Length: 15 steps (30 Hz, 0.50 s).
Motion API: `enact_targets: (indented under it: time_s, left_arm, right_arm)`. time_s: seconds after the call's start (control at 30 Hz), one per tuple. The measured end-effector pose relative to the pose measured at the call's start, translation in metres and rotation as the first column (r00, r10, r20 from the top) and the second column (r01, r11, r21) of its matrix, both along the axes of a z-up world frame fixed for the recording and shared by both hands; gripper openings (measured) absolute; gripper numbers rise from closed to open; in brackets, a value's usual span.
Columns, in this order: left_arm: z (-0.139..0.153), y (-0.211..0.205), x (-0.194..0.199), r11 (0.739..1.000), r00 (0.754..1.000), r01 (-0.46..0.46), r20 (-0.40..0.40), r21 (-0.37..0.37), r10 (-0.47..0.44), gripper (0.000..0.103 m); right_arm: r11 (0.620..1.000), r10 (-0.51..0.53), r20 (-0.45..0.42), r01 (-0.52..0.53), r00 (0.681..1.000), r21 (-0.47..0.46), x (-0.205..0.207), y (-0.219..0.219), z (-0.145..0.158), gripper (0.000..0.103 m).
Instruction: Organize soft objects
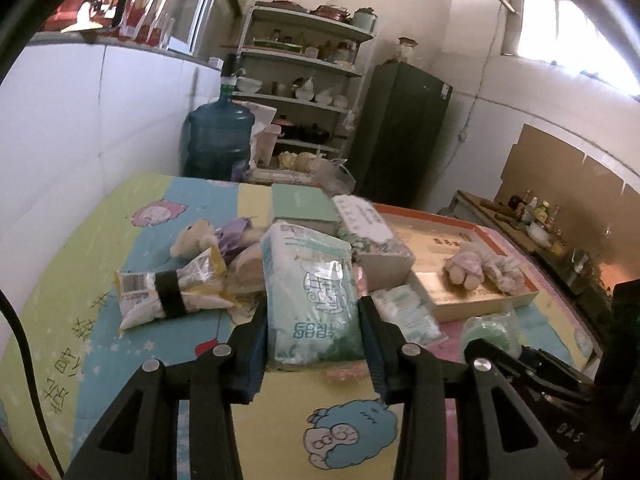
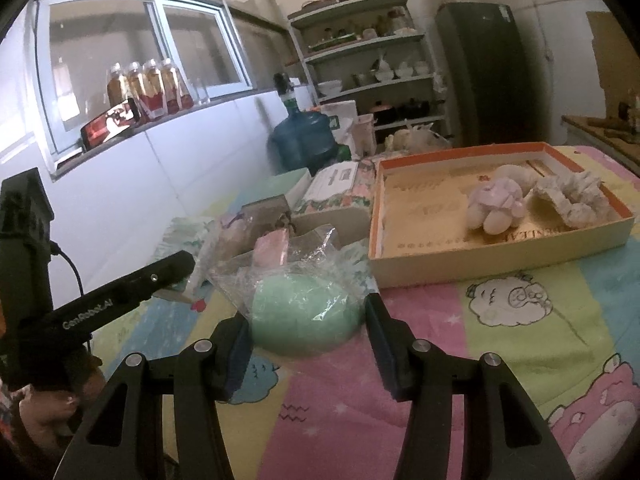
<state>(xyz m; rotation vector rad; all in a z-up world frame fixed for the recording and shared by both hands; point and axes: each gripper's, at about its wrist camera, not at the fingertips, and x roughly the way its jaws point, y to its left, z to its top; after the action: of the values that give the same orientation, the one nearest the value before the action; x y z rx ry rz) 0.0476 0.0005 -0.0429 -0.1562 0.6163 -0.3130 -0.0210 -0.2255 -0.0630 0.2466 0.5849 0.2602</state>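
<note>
Left claw (image 1: 314, 334) clenched on tissue pack (image 1: 310, 292), pack upright betw. pads, tilted away. Right claw (image 2: 308, 330) released, jaws either side of green sponge in bag (image 2: 306, 314), pads not pressing. Tray (image 2: 500, 258) ahead-right of it holds plush toy (image 2: 496, 204) & white scrunchie (image 2: 572, 196).

Dim daylight from window (image 1: 560, 20), soft blur, fisheye-warped dark edges

Pastel cartoon-sheep cloth (image 2: 520, 344), orange-rimmed cream box (image 2: 500, 256), mint-green bagged bundle (image 2: 304, 320), white-and-teal tissue pack (image 1: 312, 292).
</note>
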Motion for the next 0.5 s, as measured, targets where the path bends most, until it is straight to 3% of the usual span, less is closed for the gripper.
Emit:
enact_targets:
  time_s: [0.5]
  left_arm:
    - [0.018, -0.039, -0.003, 0.998, 0.996, 0.068, 0.06, -0.001, -0.068, 0.042]
  right_arm:
    - [0.999, -0.042, 0.035, 0.042, 0.998, 0.008, -0.006, -0.03, 0.009, 0.054]
